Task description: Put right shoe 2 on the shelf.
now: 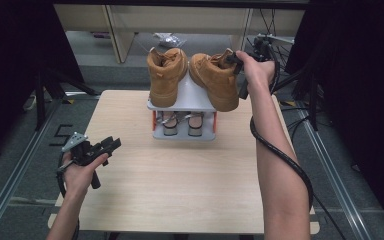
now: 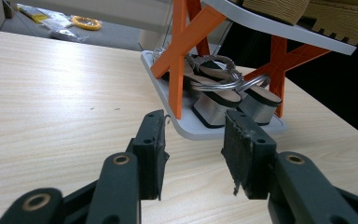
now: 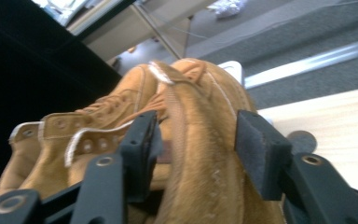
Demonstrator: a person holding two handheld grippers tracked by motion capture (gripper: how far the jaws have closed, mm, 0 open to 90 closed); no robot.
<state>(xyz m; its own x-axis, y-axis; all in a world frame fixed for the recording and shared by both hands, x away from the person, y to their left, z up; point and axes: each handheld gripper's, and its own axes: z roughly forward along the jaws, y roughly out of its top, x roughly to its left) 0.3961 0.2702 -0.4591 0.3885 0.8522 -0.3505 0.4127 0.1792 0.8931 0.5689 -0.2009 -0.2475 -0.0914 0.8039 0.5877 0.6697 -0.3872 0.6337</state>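
Right boot: a tan suede ankle boot point(image 1: 215, 80) stands on the top shelf of a small shoe rack point(image 1: 200, 102), toe toward the person, just beside its twin.
Left boot: the matching tan boot point(image 1: 166, 76) stands upright on the same shelf, to the left in the high view.
Right hand-held gripper: the right hand-held gripper point(image 3: 193, 135) is at the right boot's heel collar; its jaws stand apart on either side of the heel, the left pad point(image 3: 142, 140) against the suede, the right pad clear of it.
Left hand-held gripper: the left hand-held gripper point(image 2: 193, 149) hangs low over the tabletop point(image 1: 180, 175), well apart from the rack, jaws wide with nothing between them.
Lower shelf: a pair of sandals point(image 2: 223, 88) with silver straps lies under the boots, between orange cross braces point(image 2: 182, 46).
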